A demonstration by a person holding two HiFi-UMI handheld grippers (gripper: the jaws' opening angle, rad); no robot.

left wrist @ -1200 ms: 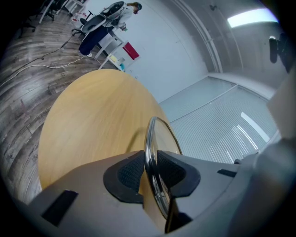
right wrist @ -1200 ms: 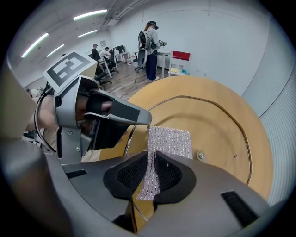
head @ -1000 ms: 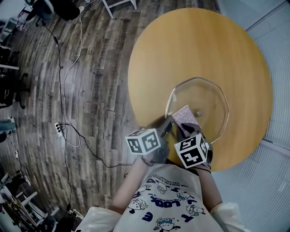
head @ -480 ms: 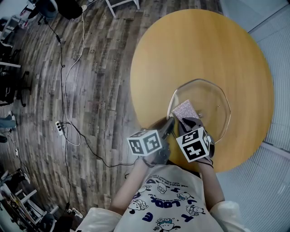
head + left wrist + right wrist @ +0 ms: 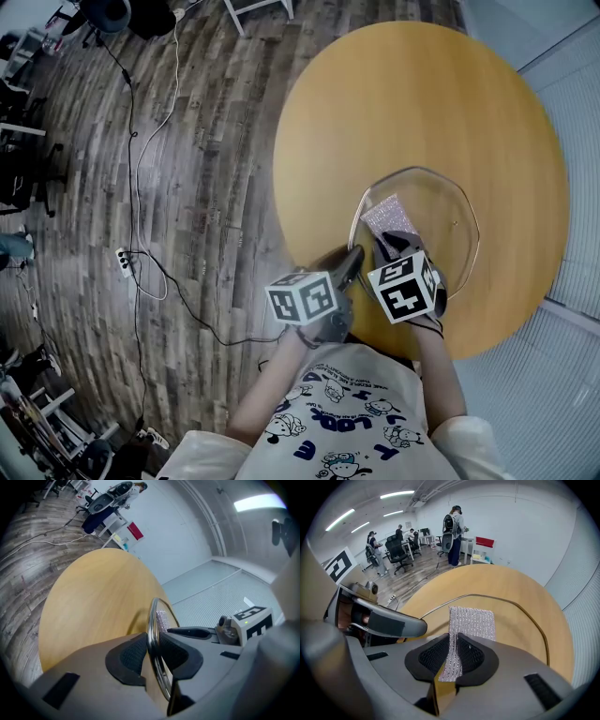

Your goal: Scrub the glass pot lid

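Observation:
A glass pot lid (image 5: 431,216) with a metal rim lies on the round wooden table (image 5: 394,103), near its front edge. My left gripper (image 5: 354,262) is shut on the lid's near-left rim (image 5: 153,634). My right gripper (image 5: 392,242) is shut on a silvery scrub cloth (image 5: 386,216), which rests on the glass at the lid's left part. In the right gripper view the cloth (image 5: 469,625) lies flat inside the rim (image 5: 506,601), pinched between the pads. The left gripper view shows the cloth (image 5: 162,619) just beyond the rim.
The table's front edge (image 5: 375,328) lies close under both grippers. Cables and a power strip (image 5: 122,267) run over the wood floor at the left. Several people and office chairs (image 5: 398,545) stand far off in the room.
The right gripper has pulled the scrub cloth a little toward me across the lid. The left gripper keeps its hold on the rim.

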